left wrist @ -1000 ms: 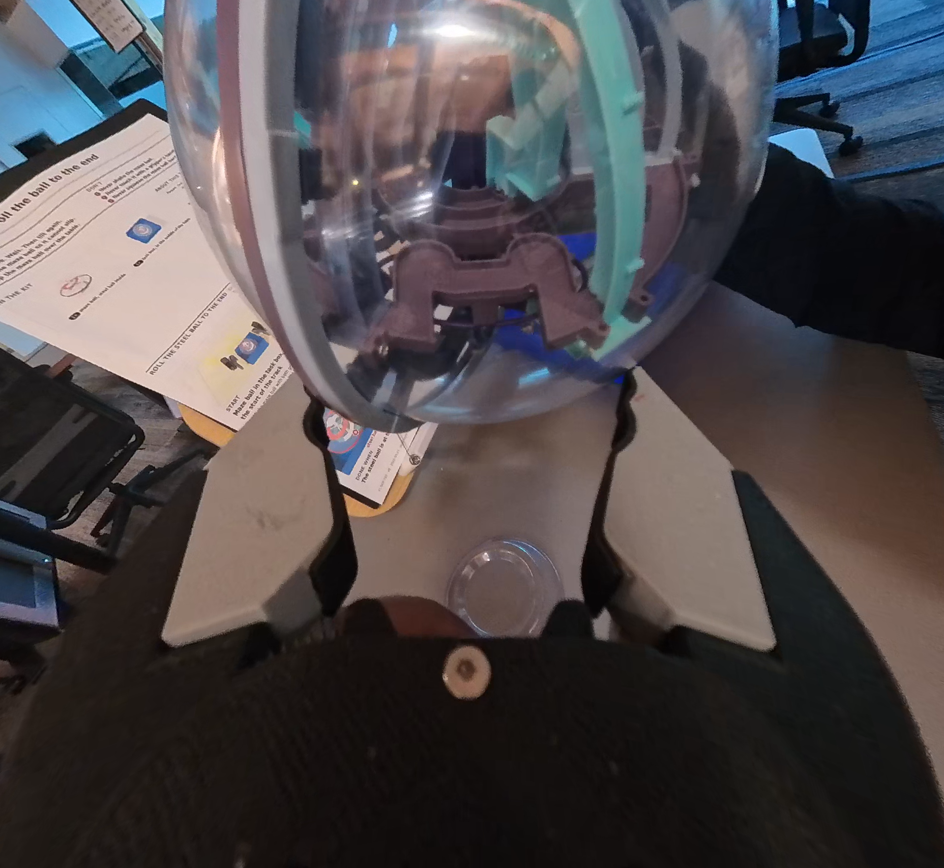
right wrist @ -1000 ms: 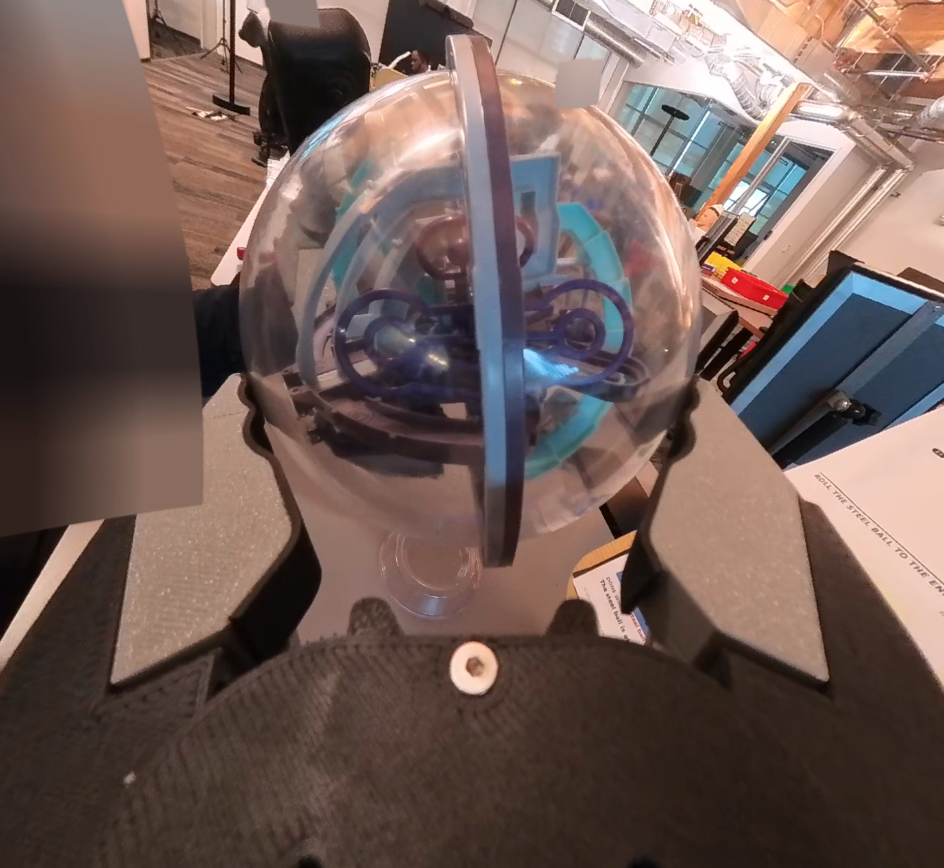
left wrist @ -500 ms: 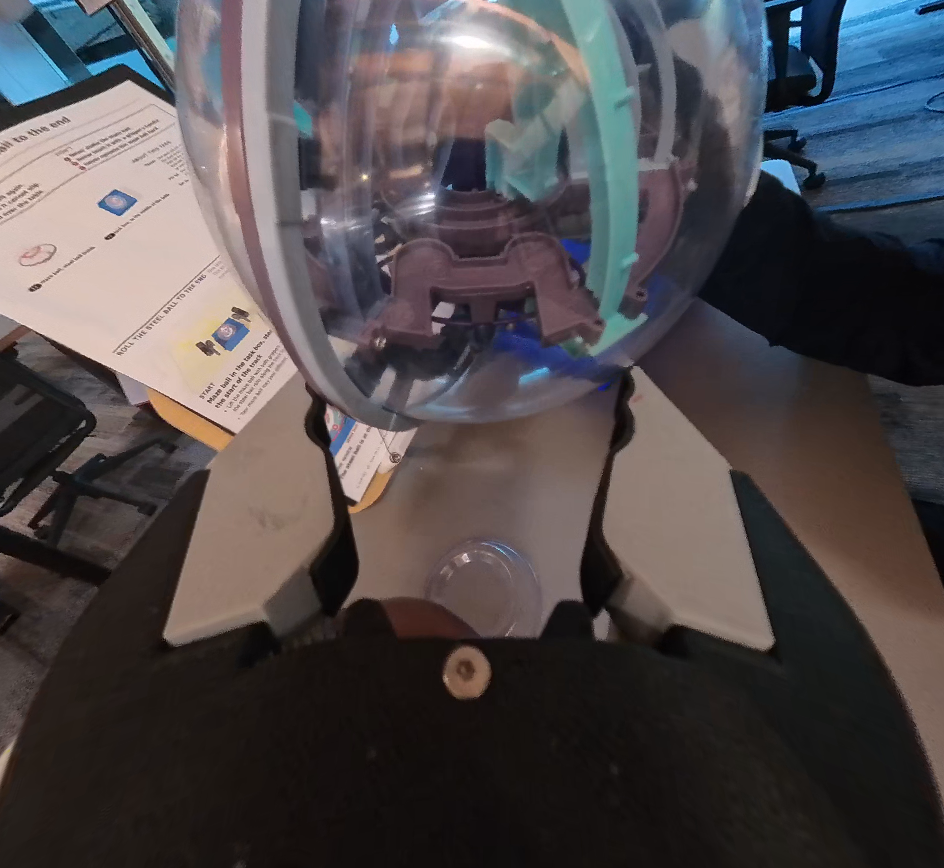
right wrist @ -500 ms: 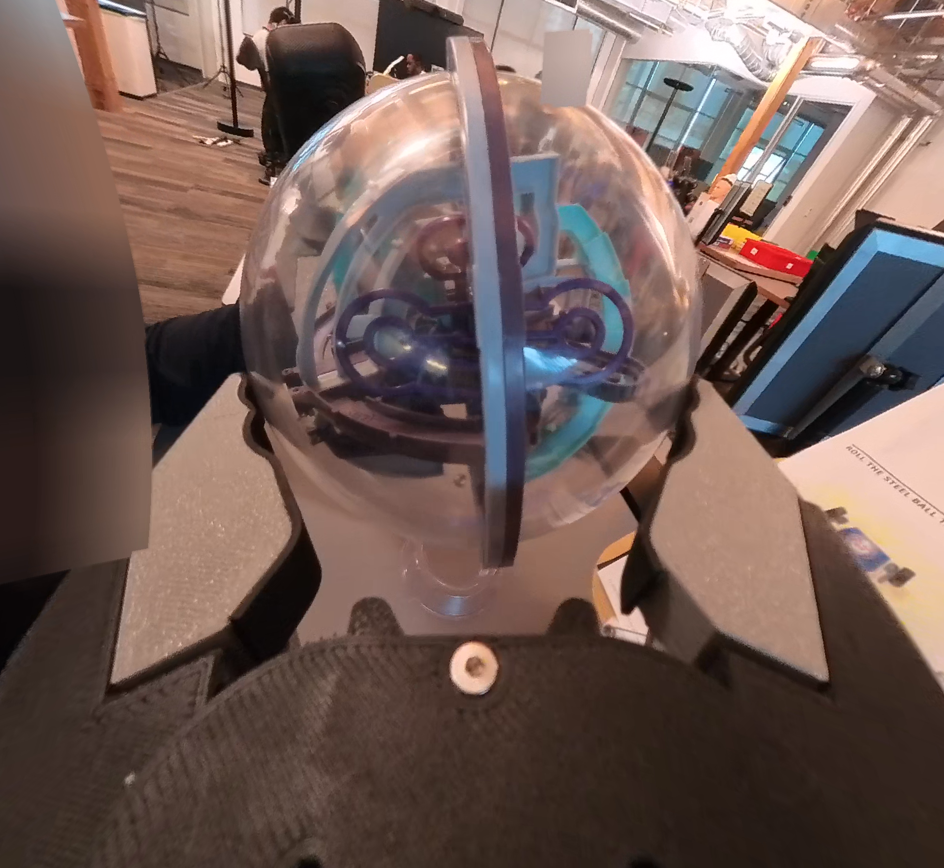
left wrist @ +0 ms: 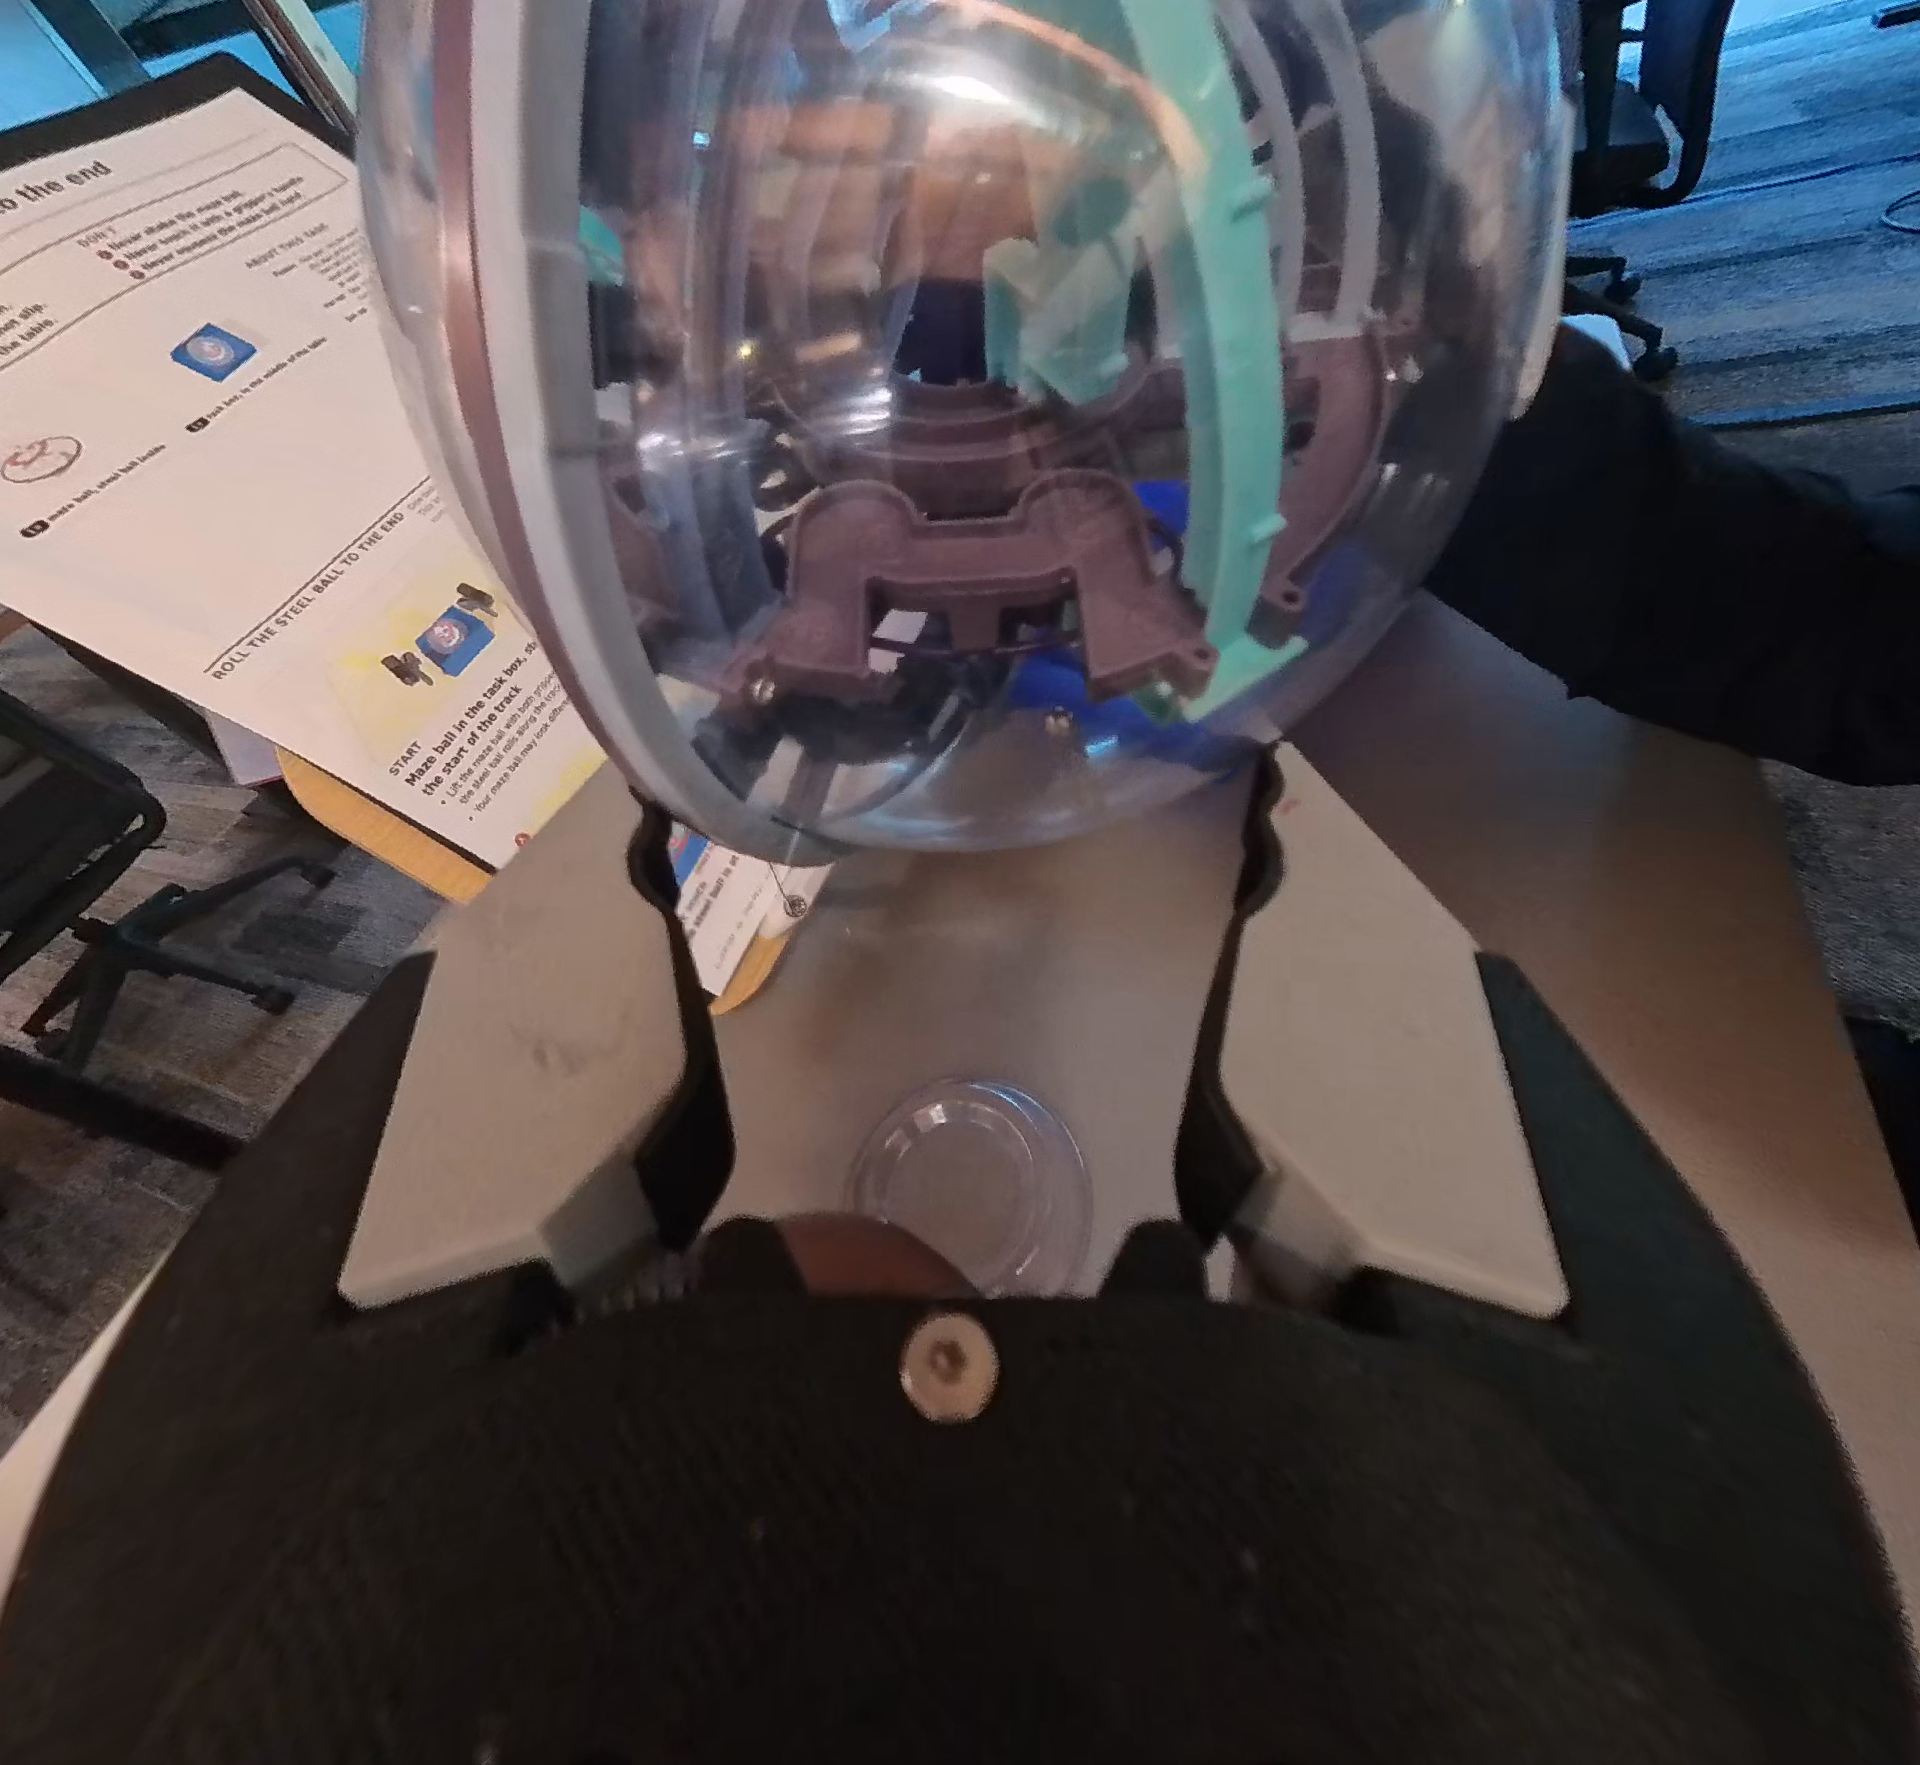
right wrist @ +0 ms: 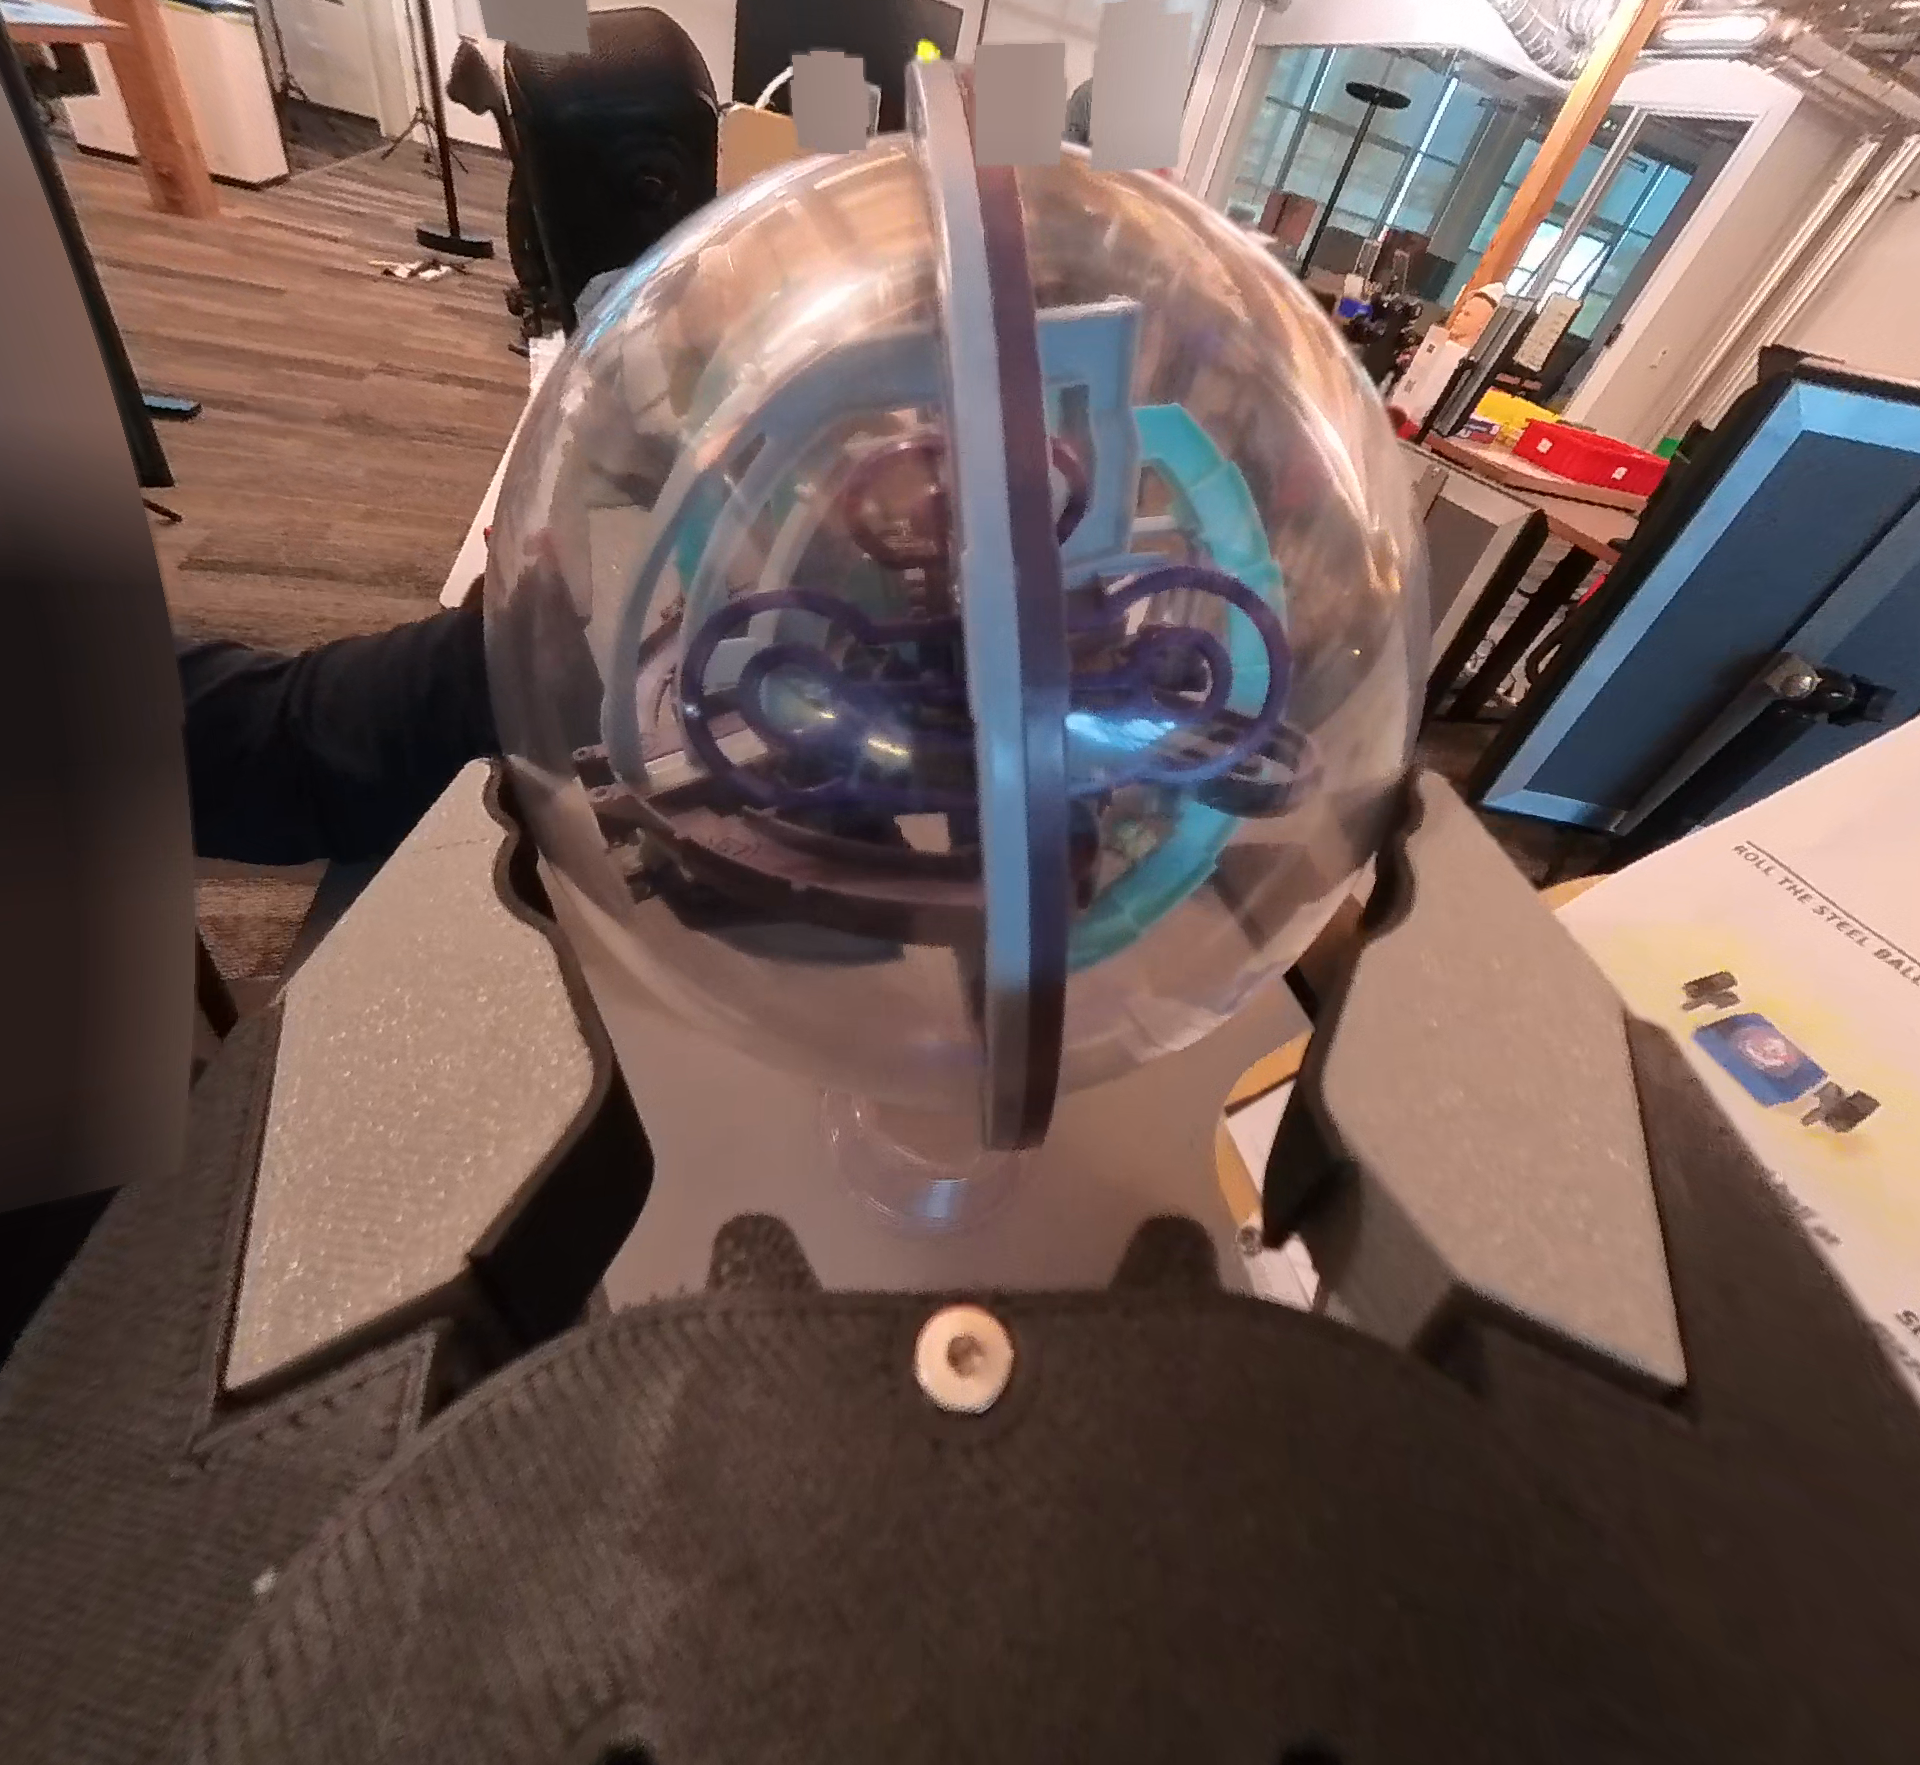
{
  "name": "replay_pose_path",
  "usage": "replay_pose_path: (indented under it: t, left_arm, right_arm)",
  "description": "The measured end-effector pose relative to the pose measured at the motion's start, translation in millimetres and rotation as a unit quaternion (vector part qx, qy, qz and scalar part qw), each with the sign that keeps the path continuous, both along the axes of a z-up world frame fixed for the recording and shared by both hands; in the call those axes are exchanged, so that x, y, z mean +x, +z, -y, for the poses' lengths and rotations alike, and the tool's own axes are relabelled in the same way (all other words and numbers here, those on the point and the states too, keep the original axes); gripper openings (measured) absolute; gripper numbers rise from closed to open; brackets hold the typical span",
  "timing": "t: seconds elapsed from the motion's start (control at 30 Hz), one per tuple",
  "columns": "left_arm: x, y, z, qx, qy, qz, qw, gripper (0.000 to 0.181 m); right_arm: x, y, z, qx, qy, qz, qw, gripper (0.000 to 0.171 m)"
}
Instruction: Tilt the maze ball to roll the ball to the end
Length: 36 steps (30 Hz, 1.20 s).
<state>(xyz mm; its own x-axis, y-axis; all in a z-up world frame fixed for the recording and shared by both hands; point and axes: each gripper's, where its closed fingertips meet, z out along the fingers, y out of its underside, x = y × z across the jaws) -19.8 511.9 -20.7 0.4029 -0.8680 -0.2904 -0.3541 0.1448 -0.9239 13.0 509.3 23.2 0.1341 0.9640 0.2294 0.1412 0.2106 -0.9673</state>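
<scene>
The maze ball (left wrist: 956, 344) is a clear sphere with a grey equator ring and teal, purple and brown tracks inside. My left gripper (left wrist: 951, 806) is shut on its lower sides and holds it above the table. My right gripper (right wrist: 951, 806) is shut on the same ball (right wrist: 935, 624) from the opposite side. The ring stands nearly upright in both views. The ball's clear round stand (left wrist: 971, 1185) sits empty on the table below, and it also shows in the right wrist view (right wrist: 925, 1185). I cannot make out the small steel ball inside.
A printed instruction sheet (left wrist: 208, 427) lies on the grey table (left wrist: 1507, 884), and it also shows in the right wrist view (right wrist: 1766, 988). A person's dark sleeve (left wrist: 1714, 593) is beside the ball. Office chairs (left wrist: 1662, 53) and a blue partition (right wrist: 1714, 624) stand beyond.
Both grippers have turned slightly with the ball held between them, so the room and the sheet have shifted in both views. The ball sits the same in both grips.
</scene>
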Motion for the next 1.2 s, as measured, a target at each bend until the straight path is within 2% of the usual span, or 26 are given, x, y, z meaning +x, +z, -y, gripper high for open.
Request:
replay_pose_path:
  t: [0.47, 1.2]
  left_arm:
    - [-0.9, -13.7, -10.8, -0.054, -0.009, 0.008, 0.998, 0.106]
    - [-2.4, -18.4, -12.7, -0.06, -0.006, -0.001, 0.998, 0.104]
  right_arm:
    - [0.9, -16.2, -16.6, -0.067, -0.019, 0.029, 0.997, 0.153]
    - [0.1, -19.2, -18.5, -0.072, -0.023, 0.033, 0.997, 0.153]
